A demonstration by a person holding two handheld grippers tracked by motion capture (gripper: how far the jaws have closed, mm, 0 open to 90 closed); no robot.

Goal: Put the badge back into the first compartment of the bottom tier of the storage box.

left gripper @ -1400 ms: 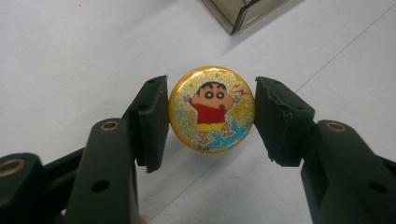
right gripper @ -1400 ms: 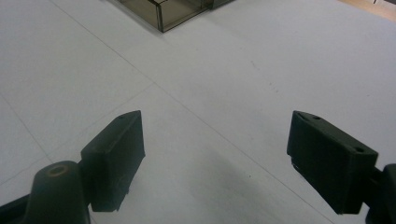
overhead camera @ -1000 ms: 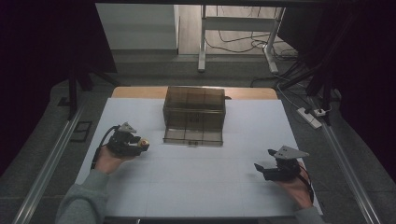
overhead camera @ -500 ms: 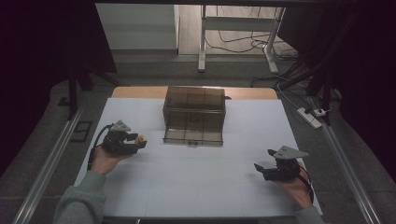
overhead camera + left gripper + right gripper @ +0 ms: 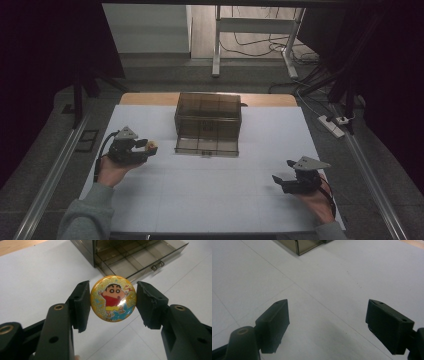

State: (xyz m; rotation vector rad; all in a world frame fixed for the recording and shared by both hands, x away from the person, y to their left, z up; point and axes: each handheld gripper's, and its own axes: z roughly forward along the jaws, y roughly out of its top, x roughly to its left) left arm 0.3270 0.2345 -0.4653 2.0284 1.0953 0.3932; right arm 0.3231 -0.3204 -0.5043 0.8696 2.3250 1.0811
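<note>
While your left tongs [image 5: 113, 302] clamp the round cartoon badge [image 5: 113, 298] by its edges, you hold it above the white bench [image 5: 210, 195], just left of the smoky drawer box [image 5: 208, 123], whose bottom drawer [image 5: 207, 145] stands pulled out. Your right tongs [image 5: 278, 179] rest low at the bench's right side, jaws spread wide and gripping nothing.

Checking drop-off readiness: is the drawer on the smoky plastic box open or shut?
Open. The drawer is pulled out toward the person from the box; the left gripper view shows its empty divided compartments.
</note>
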